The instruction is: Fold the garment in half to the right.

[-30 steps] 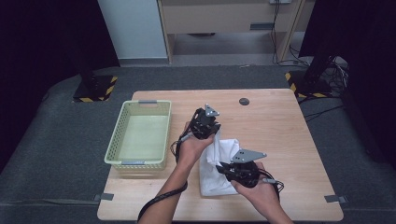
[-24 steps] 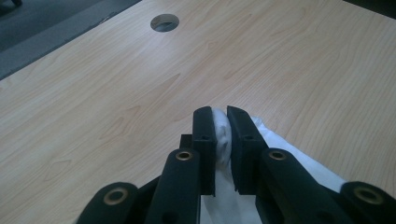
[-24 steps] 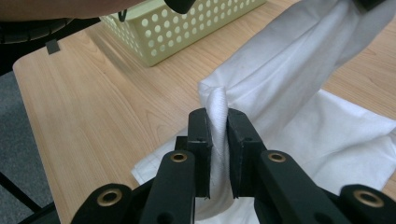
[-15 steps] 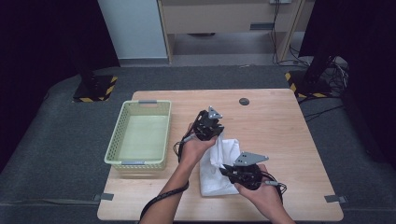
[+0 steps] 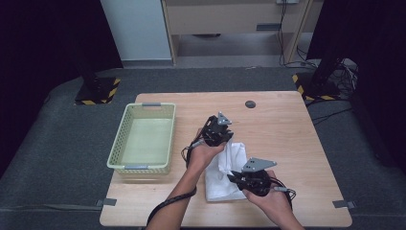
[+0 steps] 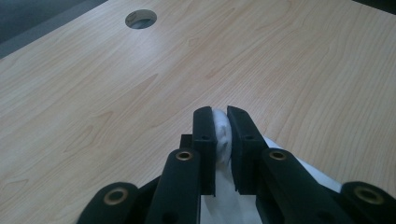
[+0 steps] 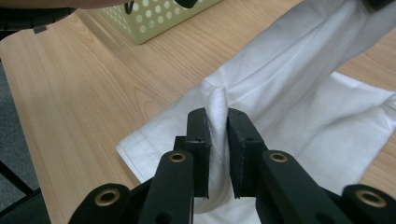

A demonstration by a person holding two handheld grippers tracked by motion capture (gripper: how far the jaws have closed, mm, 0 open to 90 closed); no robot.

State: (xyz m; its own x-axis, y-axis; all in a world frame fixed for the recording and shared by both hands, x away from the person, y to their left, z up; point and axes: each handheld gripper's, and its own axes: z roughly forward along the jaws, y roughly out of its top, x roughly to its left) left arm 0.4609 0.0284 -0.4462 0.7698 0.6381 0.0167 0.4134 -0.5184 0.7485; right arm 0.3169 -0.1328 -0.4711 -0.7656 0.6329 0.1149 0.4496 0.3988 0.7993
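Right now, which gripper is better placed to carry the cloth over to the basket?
Left. The left gripper is shut on the white cloth and sits nearer the green basket. The right gripper, also pinching the cloth, is on the far side from it.

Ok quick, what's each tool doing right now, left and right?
Left tool: shut on the cloth, pinching a bunched fold.
Right tool: shut on the cloth, gripping another fold, lifted off the table.

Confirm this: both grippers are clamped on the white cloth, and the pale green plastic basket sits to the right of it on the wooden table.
One detail is wrong: the pale green plastic basket sits left of the white cloth, as the high view shows. The left gripper and right gripper do clamp the cloth on the wooden table.
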